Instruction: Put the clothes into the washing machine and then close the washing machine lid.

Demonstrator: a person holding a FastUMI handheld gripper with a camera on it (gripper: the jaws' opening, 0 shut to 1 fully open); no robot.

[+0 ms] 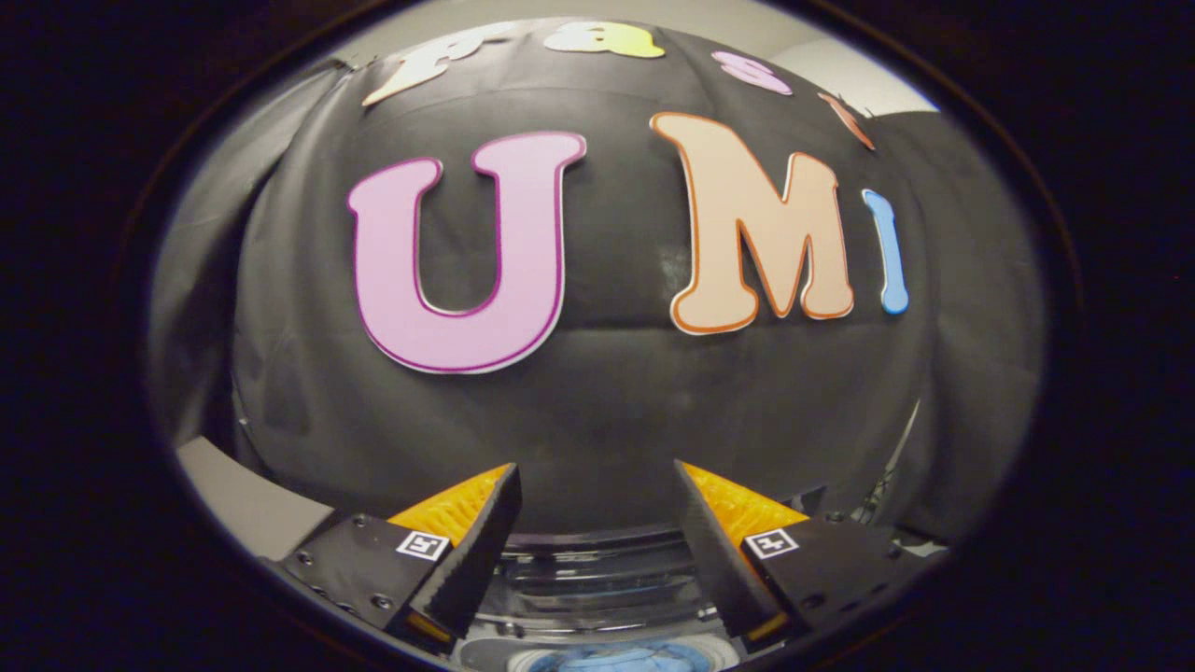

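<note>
My gripper (pixel 597 481) points at the booth's black cloth wall, its two fingers spread wide with nothing between them. Below and between the fingers lies the washing machine (pixel 597 583), seen from above; its clear lid shows as ribbed transparent plastic. At the very bottom, under the fingers, a patch of blue cloth (pixel 621 661) sits in the machine's round opening. I cannot tell whether the lid stands raised or lies flat.
The black cloth wall (pixel 597 401) hangs close behind the machine. A pale surface (pixel 243 499) runs along the left beside the cloth. Thin stand legs (pixel 887 485) show at the right by the cloth's edge.
</note>
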